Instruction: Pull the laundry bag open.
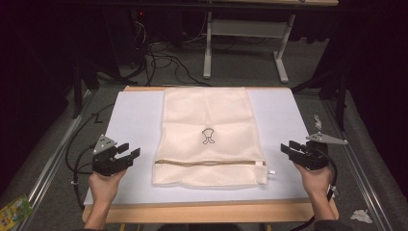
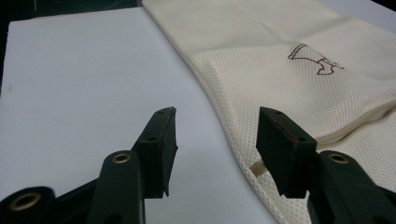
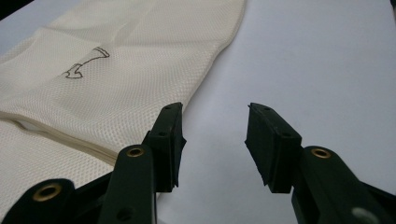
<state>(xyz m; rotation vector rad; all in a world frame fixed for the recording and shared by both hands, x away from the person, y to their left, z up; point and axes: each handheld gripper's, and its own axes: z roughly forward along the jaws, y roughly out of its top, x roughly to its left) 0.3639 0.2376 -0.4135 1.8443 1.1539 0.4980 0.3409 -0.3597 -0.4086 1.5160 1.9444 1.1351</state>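
Observation:
A cream mesh laundry bag (image 1: 208, 134) lies flat in the middle of the white table mat (image 1: 134, 115), with a small printed emblem (image 1: 208, 136) and a zipper (image 1: 207, 162) across its near end. My left gripper (image 1: 130, 151) rests open on the mat just left of the bag's near-left corner. In the left gripper view the bag (image 2: 289, 60) lies to the right beyond my open gripper (image 2: 217, 116). My right gripper (image 1: 287, 147) stands open to the right of the zipper's white pull (image 1: 270, 171). From the right gripper view, the bag (image 3: 107, 70) spreads to the left of my gripper (image 3: 215, 112).
The mat sits on a wooden table (image 1: 211, 211) with its edge near the person. Cables (image 1: 163, 62) and a desk frame (image 1: 245, 43) stand on the grey floor beyond. Crumpled paper (image 1: 361, 215) and a green packet (image 1: 13, 211) lie on the floor at the sides.

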